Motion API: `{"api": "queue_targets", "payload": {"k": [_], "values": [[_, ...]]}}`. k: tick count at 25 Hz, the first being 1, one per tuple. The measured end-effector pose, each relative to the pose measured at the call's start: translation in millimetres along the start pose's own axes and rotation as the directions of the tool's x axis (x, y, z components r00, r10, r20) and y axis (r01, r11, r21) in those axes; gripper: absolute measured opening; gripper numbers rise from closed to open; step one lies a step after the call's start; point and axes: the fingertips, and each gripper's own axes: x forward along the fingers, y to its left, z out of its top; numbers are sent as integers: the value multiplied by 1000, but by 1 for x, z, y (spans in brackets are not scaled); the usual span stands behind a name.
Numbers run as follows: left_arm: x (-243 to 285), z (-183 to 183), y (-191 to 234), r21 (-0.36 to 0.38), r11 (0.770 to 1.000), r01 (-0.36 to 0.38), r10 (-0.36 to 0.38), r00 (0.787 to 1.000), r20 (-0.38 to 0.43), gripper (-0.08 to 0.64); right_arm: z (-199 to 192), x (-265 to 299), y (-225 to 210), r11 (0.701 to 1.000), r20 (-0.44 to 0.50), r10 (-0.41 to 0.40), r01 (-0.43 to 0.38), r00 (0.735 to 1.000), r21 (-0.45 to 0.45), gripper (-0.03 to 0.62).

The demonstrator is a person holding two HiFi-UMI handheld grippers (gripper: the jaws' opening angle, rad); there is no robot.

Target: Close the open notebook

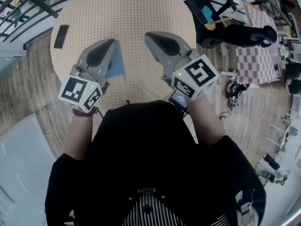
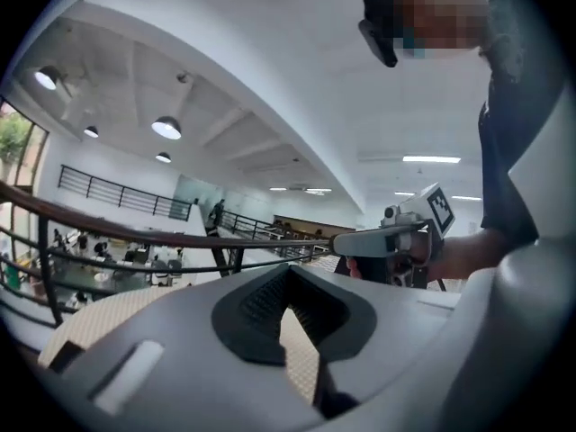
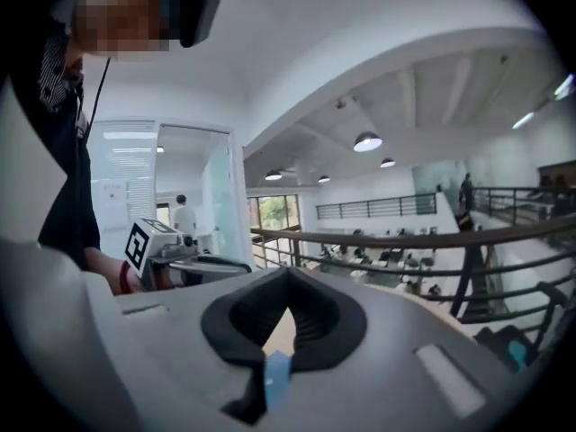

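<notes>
Shows right gripper [image 3: 288,277] with jaws together, blue sliver [image 3: 277,378] beneath; left gripper [image 3: 232,265] alongside, railing [image 3: 405,235] beyond.

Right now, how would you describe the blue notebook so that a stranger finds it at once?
Look at the round beige table. On its near half, partly hidden by the left gripper, lies the notebook. It is the only blue thing there; the black item lies far left.

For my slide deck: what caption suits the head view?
Left gripper and right gripper, both shut, held above a round table bearing a blue notebook.
</notes>
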Motion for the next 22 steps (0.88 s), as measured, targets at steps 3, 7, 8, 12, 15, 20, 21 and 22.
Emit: {"api": "queue_targets", "payload": {"k": [3,7,8,12,15,20,21,22], "values": [[10,31,-38,69,995,74,-77,996,41,3,27,-33,-1,994,78,-107,109,991,-23,2],[9,48,-65,98,990,101,-109,990,84,3,44,-54,11,987,118,-128,138,985,-82,2],[7,50,-68,94,991,98,-106,990,94,3,45,-56,14,986,119,-124,136,985,-94,2],[1,55,-68,83,993,80,-89,990,111,3,47,-53,16,990,113,-102,112,988,-85,2],[-9,55,-60,72,996,49,-56,993,106,3,44,-47,22,993,99,-73,82,992,-84,2],[-22,55,-49,53,999,11,-17,994,108,3,41,-38,31,995,82,-37,44,996,-88,2],[-24,56,-48,49,999,8,-14,994,111,3,41,-36,33,995,82,-31,39,996,-90,2],[-25,56,-47,44,999,6,-11,993,114,3,41,-34,35,995,81,-26,33,996,-92,2]]}}
